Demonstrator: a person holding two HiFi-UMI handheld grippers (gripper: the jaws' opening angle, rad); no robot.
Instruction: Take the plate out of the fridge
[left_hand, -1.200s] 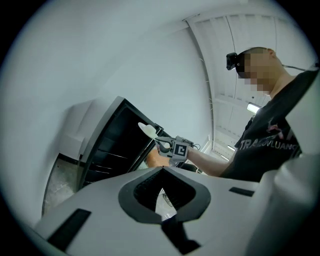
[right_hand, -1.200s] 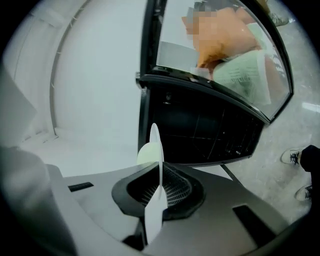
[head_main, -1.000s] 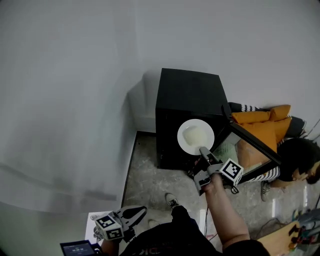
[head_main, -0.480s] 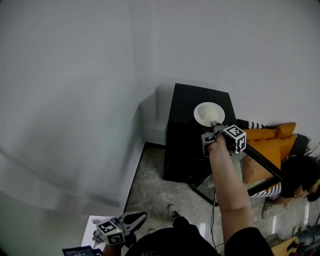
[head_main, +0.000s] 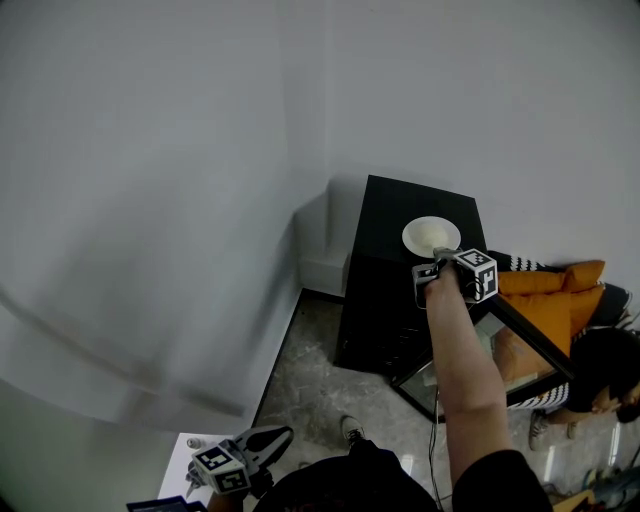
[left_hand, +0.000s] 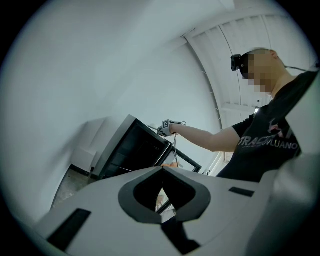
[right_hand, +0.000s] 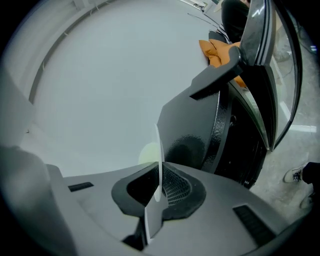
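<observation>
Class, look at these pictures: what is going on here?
A person works with a handheld gripper in each hand. The right gripper is clamped on the rim of a white plate, holding it over the top of the black fridge, whose door stands open. The left gripper hangs low by the person's side, shut and empty.

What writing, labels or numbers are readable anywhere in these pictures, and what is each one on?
"TRAC?LUANO" (one middle letter unclear): white print on the person's black T-shirt.
Cubes on the right gripper and left gripper: black-and-white square patterns only, no letters.
Fridge and plate: no print to read.
</observation>
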